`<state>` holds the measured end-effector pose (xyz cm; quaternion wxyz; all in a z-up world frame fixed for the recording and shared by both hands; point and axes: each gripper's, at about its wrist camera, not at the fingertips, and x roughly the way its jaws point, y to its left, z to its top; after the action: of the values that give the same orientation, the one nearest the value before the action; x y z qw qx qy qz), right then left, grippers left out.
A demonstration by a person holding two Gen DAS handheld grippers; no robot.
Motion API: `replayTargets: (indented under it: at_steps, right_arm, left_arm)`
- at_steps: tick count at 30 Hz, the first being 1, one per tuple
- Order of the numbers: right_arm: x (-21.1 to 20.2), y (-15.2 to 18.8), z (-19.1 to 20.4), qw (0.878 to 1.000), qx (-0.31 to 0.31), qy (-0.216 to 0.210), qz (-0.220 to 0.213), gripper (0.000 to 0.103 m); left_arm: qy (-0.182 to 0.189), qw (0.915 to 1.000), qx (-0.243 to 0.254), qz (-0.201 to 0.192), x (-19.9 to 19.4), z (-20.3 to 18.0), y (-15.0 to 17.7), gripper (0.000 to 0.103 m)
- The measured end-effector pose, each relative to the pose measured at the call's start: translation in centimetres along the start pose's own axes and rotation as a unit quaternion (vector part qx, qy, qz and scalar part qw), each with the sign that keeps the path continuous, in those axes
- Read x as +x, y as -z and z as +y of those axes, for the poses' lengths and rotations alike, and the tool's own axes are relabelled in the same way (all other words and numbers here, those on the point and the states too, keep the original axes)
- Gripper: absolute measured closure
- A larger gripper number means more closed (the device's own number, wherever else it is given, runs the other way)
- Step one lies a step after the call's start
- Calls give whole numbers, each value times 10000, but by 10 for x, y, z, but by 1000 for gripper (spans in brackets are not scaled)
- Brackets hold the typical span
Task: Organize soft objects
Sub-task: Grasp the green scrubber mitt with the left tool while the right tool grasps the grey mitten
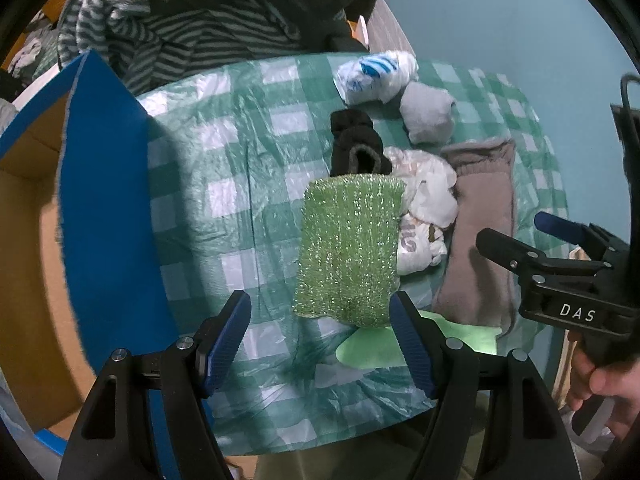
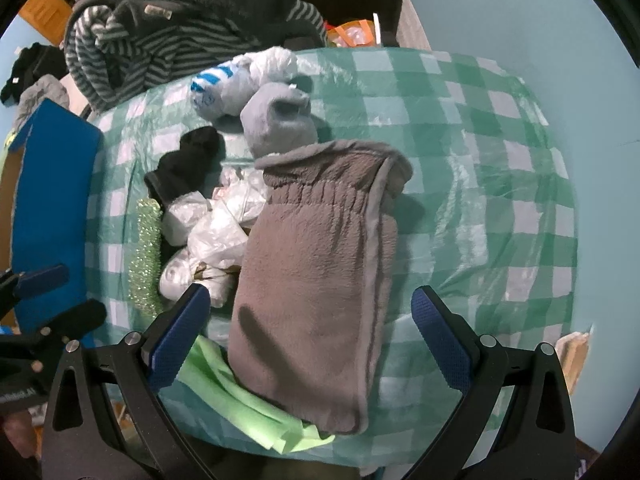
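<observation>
On the worktop (image 1: 224, 168), left wrist view: green-and-white checked plastic cover, soft items grouped toward the right. Left gripper (image 1: 320, 344) fingers spread wide, holding nothing, both blue pads visible. Glittery green scrubber (image 1: 346, 248) sits just ahead of the fingers, between them in line of sight, not touching either pad as far as I can tell. Black sock (image 1: 354, 144) lies behind the scrubber. White plastic bags (image 1: 424, 208) touch the scrubber's right edge. Brown fleece cloth (image 1: 476, 236) lies right of the bags. Grey rolled sock (image 1: 426, 112) and a blue-striped white bag (image 1: 376, 76) sit further back. Light green cloth (image 1: 368, 346) lies flat under the scrubber's near end. Blue cardboard box (image 1: 104, 216) stands at left, flap up. Striped clothing pile (image 1: 168, 24) behind. Right gripper (image 1: 520, 240) enters at the right edge, fingers parted.

Right wrist view: right gripper (image 2: 310, 340) fingers wide apart, empty, hovering over the brown fleece cloth (image 2: 320, 280), which lies lengthwise between them. Light green cloth (image 2: 240, 404) pokes out under its near end. White plastic bags (image 2: 212, 236) just left of it, scrubber (image 2: 144, 256) seen edge-on beyond those. Grey rolled sock (image 2: 276, 120) touches the fleece's far end. Black sock (image 2: 188, 164) left of that. Blue cardboard box (image 2: 52, 208) at far left.
</observation>
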<state>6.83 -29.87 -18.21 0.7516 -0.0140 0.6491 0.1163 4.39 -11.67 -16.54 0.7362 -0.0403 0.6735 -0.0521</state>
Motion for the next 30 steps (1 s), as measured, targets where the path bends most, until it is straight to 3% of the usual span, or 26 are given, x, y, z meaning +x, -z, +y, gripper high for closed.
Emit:
replayTargets:
  at_steps: [8, 13, 23, 24, 26, 30]
  right_arm:
    - [21, 4, 7, 9997, -87, 164, 173, 3]
    - [28, 3, 3, 9993, -88, 269, 256, 14]
    - [23, 1, -24, 9997, -17, 177, 193, 37]
    - [22, 1, -26, 9996, -35, 200, 174, 39]
    - [21, 2, -28, 9996, -87, 228, 156, 42]
    - [21, 1, -28, 9993, -199, 286, 118, 47]
  left_arm:
    - [-7, 9998, 133, 159, 16, -13, -4, 30]
    - [70, 9997, 185, 119, 16, -21, -9, 23]
    - [29, 9992, 210, 343, 38, -22, -19, 23]
    - [65, 9992, 178, 341, 39, -20, -19, 25]
    - [270, 9992, 54, 301, 39, -12, -20, 42]
    - [409, 9986, -138, 313, 41, 4, -19, 57]
